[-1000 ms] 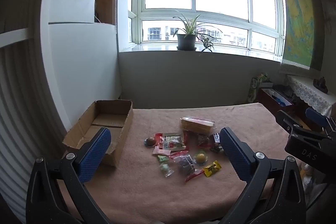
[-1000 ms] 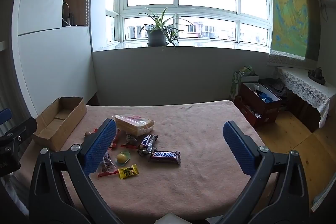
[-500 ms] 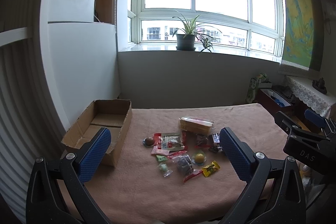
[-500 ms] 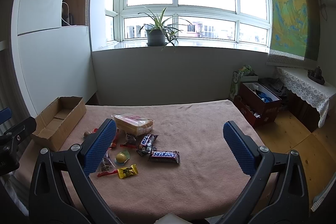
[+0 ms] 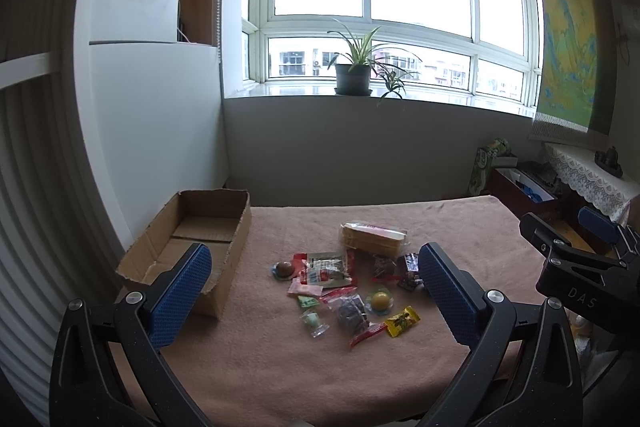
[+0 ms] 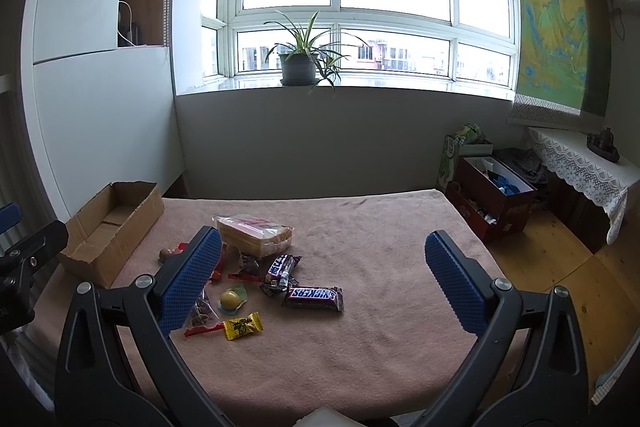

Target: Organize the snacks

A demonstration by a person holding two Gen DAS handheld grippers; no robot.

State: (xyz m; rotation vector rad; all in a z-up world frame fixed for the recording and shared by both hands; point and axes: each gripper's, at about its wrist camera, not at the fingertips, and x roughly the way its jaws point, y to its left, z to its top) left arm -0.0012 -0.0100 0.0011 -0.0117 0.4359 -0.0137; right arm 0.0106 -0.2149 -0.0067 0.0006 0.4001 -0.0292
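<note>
A pile of snacks lies mid-table on the pink cloth: a bagged bread loaf, a red-and-white packet, a yellow jelly cup, a yellow candy. The right wrist view shows the loaf, a Snickers bar and the yellow candy. An open, empty cardboard box stands at the table's left. My left gripper is open above the near side of the pile. My right gripper is open, held above the Snickers bar.
The box also shows in the right wrist view. A dark red storage box and a lace-covered side table stand on the floor to the right. A potted plant sits on the windowsill. A white wall runs along the left.
Both views have shifted only slightly; the snacks sit a little lower and nearer in the left wrist view. Both grippers stay open and empty.
</note>
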